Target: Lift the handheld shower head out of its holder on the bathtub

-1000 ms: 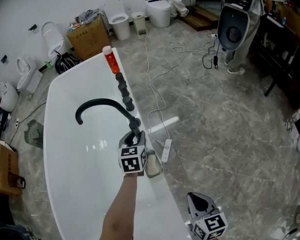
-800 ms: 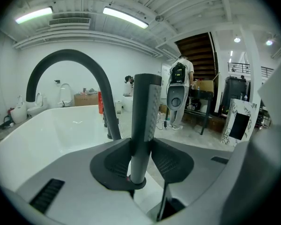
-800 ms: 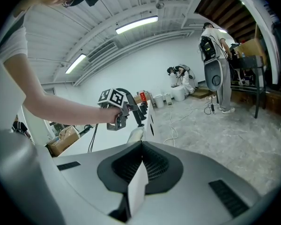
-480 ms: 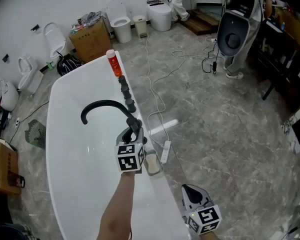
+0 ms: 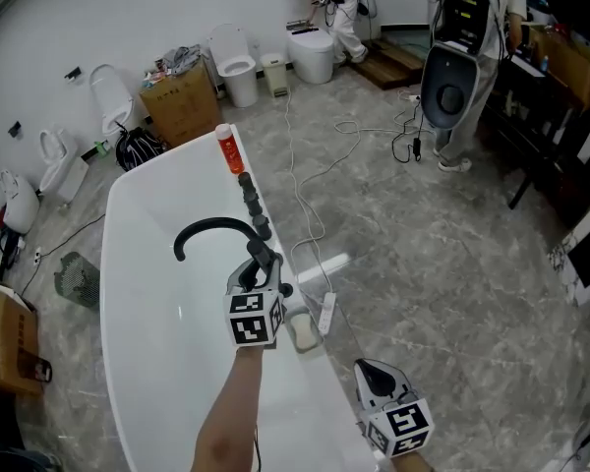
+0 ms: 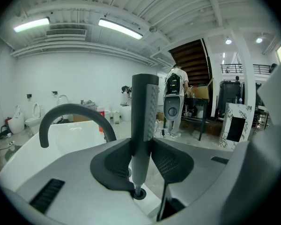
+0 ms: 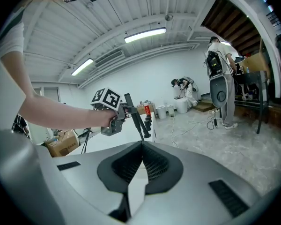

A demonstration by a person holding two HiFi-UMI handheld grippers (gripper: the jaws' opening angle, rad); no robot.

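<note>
The handheld shower head (image 6: 144, 111) is a dark grey wand standing upright between the jaws of my left gripper (image 6: 143, 146), which is shut on it. Its thin lower end reaches down to a dark round holder ring (image 6: 139, 194) on the white bathtub rim (image 5: 305, 357); I cannot tell whether the tip is clear of it. In the head view my left gripper (image 5: 261, 281) is over the tub's right rim. From the right gripper view the wand (image 7: 136, 114) leans in the left gripper (image 7: 117, 116). My right gripper (image 7: 141, 146) hangs lower and nearer (image 5: 374, 386), shut and holding nothing.
A black arched spout (image 5: 211, 229) reaches over the tub, with dark knobs (image 5: 256, 209) and a red bottle (image 5: 228, 150) further along the rim. A white power strip (image 5: 326, 308) and cables lie on the marble floor. Toilets, boxes and people stand at the far wall.
Both grippers have risen. The left one has carried the shower wand upward with it, still beside the spout's base.
</note>
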